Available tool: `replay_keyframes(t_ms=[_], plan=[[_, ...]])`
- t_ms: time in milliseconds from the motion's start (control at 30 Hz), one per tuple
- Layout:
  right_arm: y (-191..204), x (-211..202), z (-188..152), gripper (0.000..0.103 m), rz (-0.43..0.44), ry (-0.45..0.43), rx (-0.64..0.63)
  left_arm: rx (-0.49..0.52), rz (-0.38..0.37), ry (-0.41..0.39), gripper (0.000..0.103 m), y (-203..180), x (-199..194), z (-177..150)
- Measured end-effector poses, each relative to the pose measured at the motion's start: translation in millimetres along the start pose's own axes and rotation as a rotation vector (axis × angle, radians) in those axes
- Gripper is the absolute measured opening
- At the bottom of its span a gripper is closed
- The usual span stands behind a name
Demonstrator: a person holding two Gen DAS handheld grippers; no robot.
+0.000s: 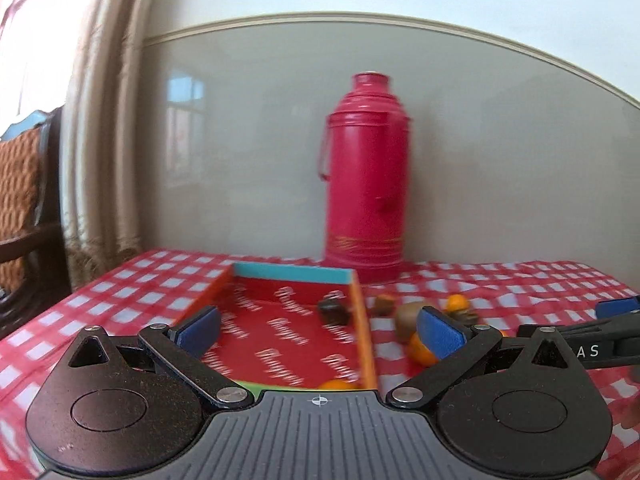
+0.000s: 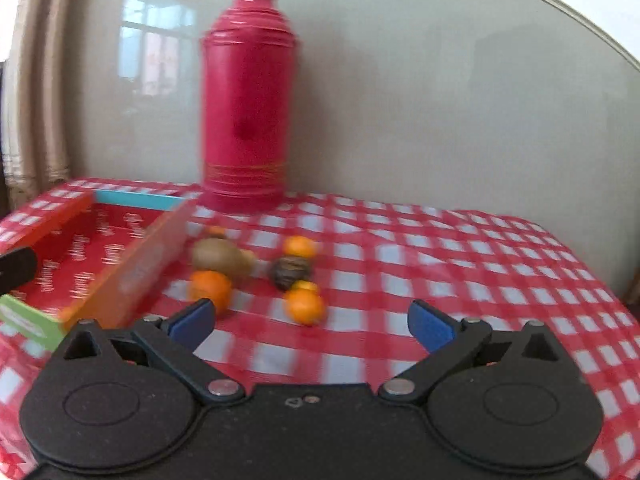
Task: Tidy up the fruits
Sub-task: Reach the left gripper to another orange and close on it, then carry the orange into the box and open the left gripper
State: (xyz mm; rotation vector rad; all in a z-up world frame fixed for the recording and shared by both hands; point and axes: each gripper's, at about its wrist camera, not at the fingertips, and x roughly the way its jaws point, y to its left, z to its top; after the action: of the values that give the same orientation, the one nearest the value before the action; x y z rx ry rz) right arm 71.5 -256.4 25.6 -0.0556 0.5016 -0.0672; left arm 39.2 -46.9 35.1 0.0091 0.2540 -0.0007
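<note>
Soft daylight fills both views, brightest at the overexposed window (image 1: 24,40) far left of the left hand-held gripper (image 1: 320,330). The glossy wall panel (image 2: 400,100) mirrors a pale window reflection (image 2: 150,46). Motion blur smears the fruit (image 2: 304,306), the tray lettering (image 1: 288,336) and the checked cloth (image 2: 440,260). Fisheye distortion bows the wall moulding (image 1: 360,18), and the corners go dark.

Red-white checked tablecloth (image 2: 400,240), pink thermos (image 2: 248,100), orange tangerines (image 2: 305,307).

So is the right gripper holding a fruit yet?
No, the right gripper is wide open over bare checked cloth, short of the oranges.
</note>
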Motion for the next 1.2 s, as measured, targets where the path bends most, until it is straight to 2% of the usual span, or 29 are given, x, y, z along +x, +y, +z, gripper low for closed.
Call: replay_keyframes(t_ms=[100,300,567,600,633,700,833,1033,1067,1133,1200], plan=[[-27,-1,-4,0.097,-0.022,0.023,0.054,0.042,-0.022,0.011,0.103,-27,7,0],[-63,-6,-14,0.097,-0.128,-0.004,0.081,0.083,-0.063,0.024,0.103,-73,21,-1],[-110,0,-24,0.097,-0.192,-0.03,0.18,0.06,-0.085,0.097,0.103,-106,57,-4],[-115,1,-25,0.097,-0.201,-0.032,0.189,0.059,-0.083,0.107,0.098,-109,62,-5],[-119,4,-24,0.097,-0.206,-0.028,0.197,0.066,-0.08,0.123,0.085,-112,69,-6],[-126,10,-24,0.097,-0.211,-0.03,0.214,0.064,-0.088,0.171,0.074,-118,86,-9],[-131,22,-27,0.097,-0.211,-0.013,0.232,0.05,-0.042,0.23,0.072,-118,108,-17],[-129,35,-28,0.096,-0.199,0.008,0.234,0.023,-0.034,0.308,0.071,-119,133,-24],[-129,37,-28,0.096,-0.201,0.012,0.235,0.014,-0.044,0.32,0.069,-118,136,-24],[-131,39,-28,0.096,-0.201,0.018,0.243,0.013,-0.045,0.34,0.043,-118,139,-24],[-130,39,-27,0.096,-0.204,0.015,0.25,0.018,-0.054,0.346,0.042,-118,140,-24]])
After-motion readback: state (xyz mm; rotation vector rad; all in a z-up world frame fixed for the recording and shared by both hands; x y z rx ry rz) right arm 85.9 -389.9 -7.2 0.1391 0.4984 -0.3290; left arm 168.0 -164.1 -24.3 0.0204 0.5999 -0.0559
